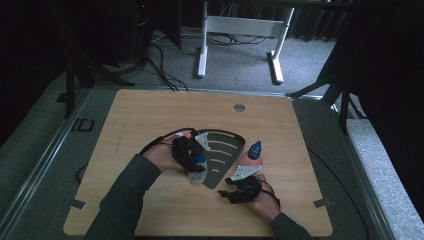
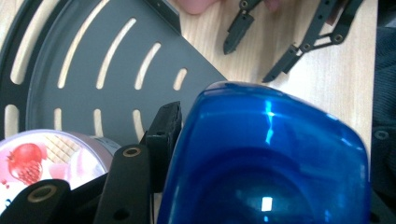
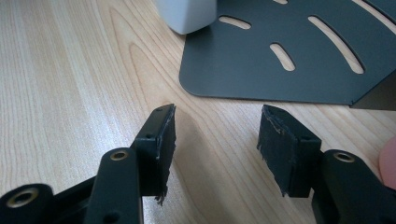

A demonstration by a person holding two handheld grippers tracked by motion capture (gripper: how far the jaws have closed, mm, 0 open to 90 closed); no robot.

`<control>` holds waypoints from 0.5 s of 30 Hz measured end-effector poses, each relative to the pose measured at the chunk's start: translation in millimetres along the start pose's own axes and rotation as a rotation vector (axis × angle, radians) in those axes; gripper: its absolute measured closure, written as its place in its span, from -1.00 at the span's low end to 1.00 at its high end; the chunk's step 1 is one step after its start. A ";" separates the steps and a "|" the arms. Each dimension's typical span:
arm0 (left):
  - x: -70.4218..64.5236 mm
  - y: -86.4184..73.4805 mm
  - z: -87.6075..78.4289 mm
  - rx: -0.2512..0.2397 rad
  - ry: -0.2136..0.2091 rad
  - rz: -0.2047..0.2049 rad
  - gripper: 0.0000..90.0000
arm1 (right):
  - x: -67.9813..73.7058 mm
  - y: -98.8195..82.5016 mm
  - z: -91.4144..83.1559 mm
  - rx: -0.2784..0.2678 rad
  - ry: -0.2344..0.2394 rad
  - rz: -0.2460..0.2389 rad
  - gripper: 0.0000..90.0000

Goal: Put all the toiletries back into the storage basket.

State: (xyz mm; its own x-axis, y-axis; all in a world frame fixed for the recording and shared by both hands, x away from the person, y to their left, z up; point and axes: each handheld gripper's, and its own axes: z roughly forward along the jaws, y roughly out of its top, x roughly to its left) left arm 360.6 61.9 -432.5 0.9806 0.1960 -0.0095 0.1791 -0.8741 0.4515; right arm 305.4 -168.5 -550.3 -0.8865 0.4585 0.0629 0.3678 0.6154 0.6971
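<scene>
the left gripper had its jaws closed around the blue cap of a bottle standing at the slotted dark tray's edge. the right gripper hovered over the bench nearby, jaws apart, gripping nothing.

One dark grey slotted fan-shaped metal tray lies on one light wooden table. Two blue-capped bottles show: one pink-bodied, one pale. One round pomegranate-printed lid. Two black two-jaw grippers.
</scene>
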 end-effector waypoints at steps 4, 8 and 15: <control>4.0 4.9 2.3 -0.004 0.011 -0.011 0.21 | 0.0 0.0 -0.4 -0.002 0.000 0.002 0.02; 8.0 8.0 4.9 -0.010 0.022 -0.027 0.21 | 0.2 0.1 -0.5 -0.002 -0.003 0.000 0.02; 15.7 8.9 9.3 -0.014 0.051 -0.059 0.21 | 0.8 0.0 0.6 0.005 -0.010 -0.007 0.01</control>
State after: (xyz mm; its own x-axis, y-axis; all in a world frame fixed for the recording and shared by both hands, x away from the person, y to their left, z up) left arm 378.4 53.1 -436.9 0.9629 0.2698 0.0086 0.2352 -0.8540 0.4641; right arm 304.8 -167.7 -550.8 -0.8860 0.4609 0.0505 0.3631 0.6220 0.6938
